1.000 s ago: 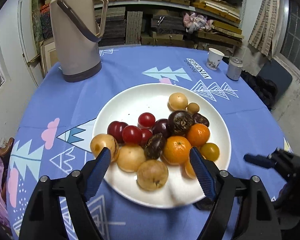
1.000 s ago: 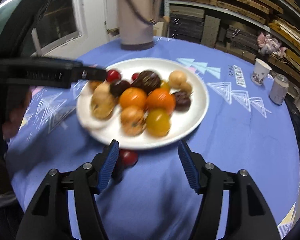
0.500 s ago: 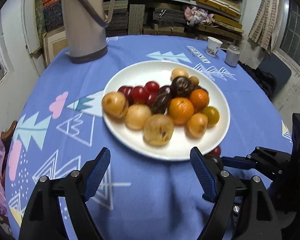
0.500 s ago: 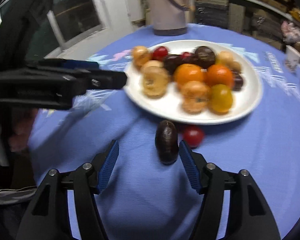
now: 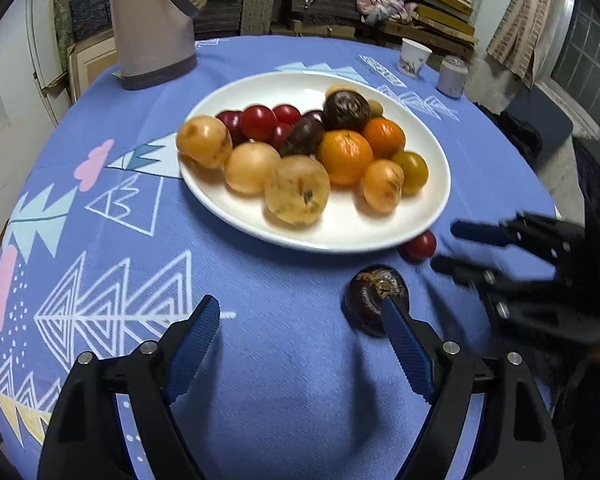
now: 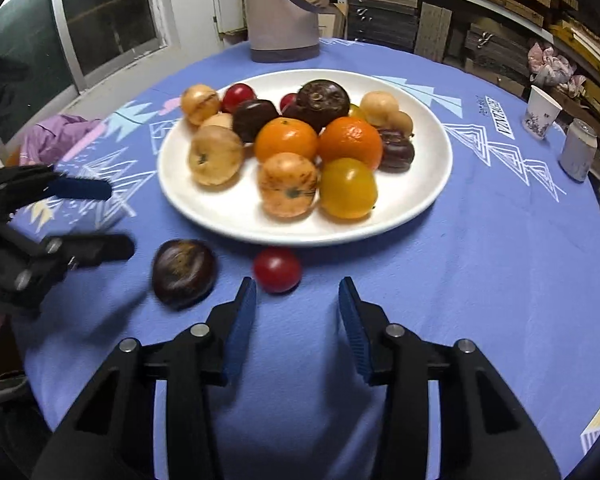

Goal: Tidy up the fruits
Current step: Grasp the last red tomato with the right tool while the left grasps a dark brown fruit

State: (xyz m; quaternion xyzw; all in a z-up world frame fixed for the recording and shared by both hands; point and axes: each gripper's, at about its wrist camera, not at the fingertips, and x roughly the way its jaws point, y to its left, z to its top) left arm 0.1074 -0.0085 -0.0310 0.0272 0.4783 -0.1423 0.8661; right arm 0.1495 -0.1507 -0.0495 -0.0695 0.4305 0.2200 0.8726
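A white plate [image 5: 436, 196] [image 6: 420, 196] on the blue cloth holds several fruits: oranges [image 5: 345, 157], tan round fruits [image 5: 298, 195], red tomatoes [image 5: 259, 122] and dark brown fruits [image 5: 347, 105]. A dark brown fruit [image 5: 374, 296] [image 6: 184, 272] and a red tomato [image 5: 418, 246] [image 6: 277, 269] lie on the cloth beside the plate's near rim. My left gripper [image 5: 300, 332] is open and empty, its right finger just in front of the dark fruit. My right gripper [image 6: 297, 310] is open and empty, just behind the red tomato.
A tall beige thermos [image 5: 152, 20] [image 6: 284, 8] stands behind the plate. A paper cup [image 5: 414, 56] [image 6: 542, 112] and a small grey jar [image 5: 452, 76] [image 6: 578, 154] stand at the table's far right. Shelves with stacked boards stand behind the round table.
Both grippers have drawn back from the plate toward the near table edge. The dark fruit and the red tomato now show on the cloth by the rim.
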